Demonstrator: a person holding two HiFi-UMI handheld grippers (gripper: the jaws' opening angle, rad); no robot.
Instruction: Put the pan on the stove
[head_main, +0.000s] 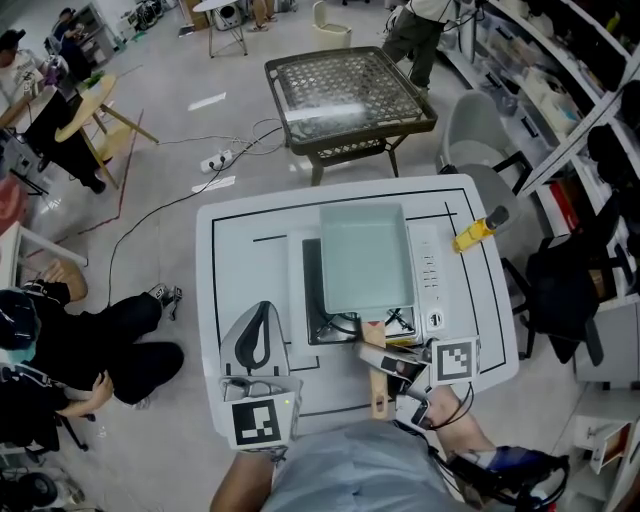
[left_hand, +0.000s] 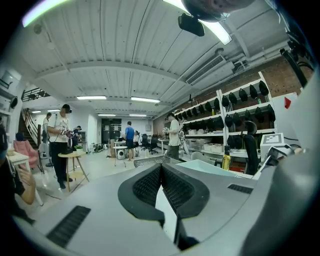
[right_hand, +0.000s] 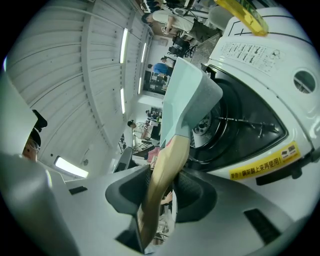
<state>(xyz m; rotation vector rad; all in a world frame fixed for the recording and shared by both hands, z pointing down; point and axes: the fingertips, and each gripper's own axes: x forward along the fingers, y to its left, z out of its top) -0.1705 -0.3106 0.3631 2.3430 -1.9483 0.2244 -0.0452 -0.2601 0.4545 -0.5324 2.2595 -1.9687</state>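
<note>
1 pan (head_main: 365, 255), rectangular and pale teal with a smooth shallow body, sits straight ahead of the right gripper (head_main: 390, 365), over the far part of the stove (head_main: 428, 280). Whether it rests on the pan supports or hangs just above them cannot be told. Its 1 wooden handle (right_hand: 162, 180), tan and rounded, runs back from the pan between the right gripper's 2 ribbed black pads, which pinch it from both sides.

The stove is 1 white tabletop unit with 1 dark round burner well (right_hand: 235, 125) under and just ahead of the jaws. It has a control strip with 1 knob (head_main: 436, 320) to the gripper's right and 1 yellow label (right_hand: 262, 160) along its near edge.

The left gripper (head_main: 258, 320) stands beside the stove on the right gripper's left, its jaws pressed together with nothing between them.

Both are over 1 white table (head_main: 240, 240) marked with black lines. 1 yellow tool (head_main: 474, 230) with a black tip lies ahead and to the right, well apart from the pan. Beyond the table stand 1 woven-top table (head_main: 345, 95) and 1 grey chair (head_main: 480, 130). 1 person (head_main: 90, 345) sits on the floor far to the left.
</note>
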